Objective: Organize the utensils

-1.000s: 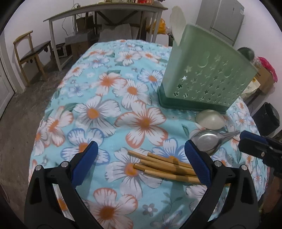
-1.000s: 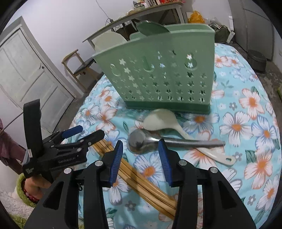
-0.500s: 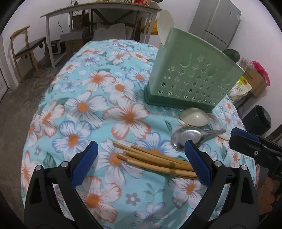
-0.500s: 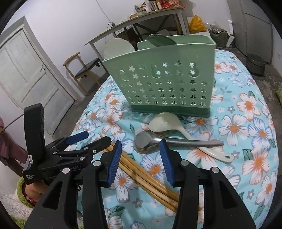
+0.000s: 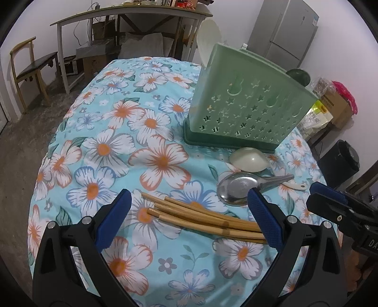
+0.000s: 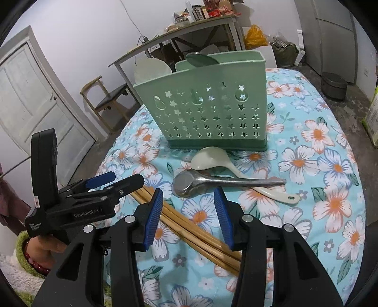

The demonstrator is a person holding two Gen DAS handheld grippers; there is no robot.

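Observation:
A green perforated utensil holder [image 5: 245, 111] [image 6: 208, 104] stands on the floral tablecloth, with a cream spoon and a green spoon upright in it. In front of it lie a cream plastic spoon [image 5: 249, 159] [image 6: 212, 158], a steel ladle [image 5: 238, 186] [image 6: 205, 183] and a bundle of bamboo chopsticks [image 5: 200, 217] [image 6: 189, 226]. My left gripper [image 5: 189, 219] is open and empty, just above the chopsticks. My right gripper [image 6: 189, 215] is open and empty, above the chopsticks and short of the ladle. Each gripper shows in the other's view: the right gripper [image 5: 335, 205], the left gripper [image 6: 104, 186].
The round table [image 5: 99, 146] drops off at its edges on all sides. A long desk [image 5: 132, 14], a wooden chair [image 5: 30, 66] and a grey fridge [image 5: 288, 30] stand behind. A black bin [image 5: 340, 160] and boxes stand at the right.
Both grippers have drawn back and risen a little from the table, so the holder and utensils look farther away. Both stay open. Nothing on the table has moved.

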